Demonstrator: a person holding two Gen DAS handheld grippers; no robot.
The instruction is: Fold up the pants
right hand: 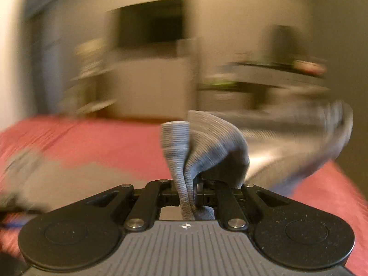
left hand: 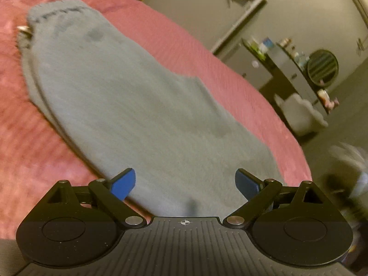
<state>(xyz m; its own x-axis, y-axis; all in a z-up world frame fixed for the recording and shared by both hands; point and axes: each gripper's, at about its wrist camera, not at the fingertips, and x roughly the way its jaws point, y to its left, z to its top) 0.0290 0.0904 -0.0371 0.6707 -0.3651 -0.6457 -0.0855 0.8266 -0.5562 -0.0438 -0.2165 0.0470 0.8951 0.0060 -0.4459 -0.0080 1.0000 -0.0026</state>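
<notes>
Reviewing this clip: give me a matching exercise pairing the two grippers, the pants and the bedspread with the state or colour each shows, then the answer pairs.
Column one:
1. left gripper
2. right gripper
3. pants
4. bedspread

Column two:
A. pink-red, under the garment
B. shut on a ribbed fold of cloth
C. open, blue fingers apart above the cloth
D. grey, lying along the bed

Pairs: 1-C, 2-B, 3-D, 4-A

Pink-covered bed spreading out beyond the open fingers, grey pants lying flat on it lengthwise, running away ahead of the fingertips, waistband farthest off
</notes>
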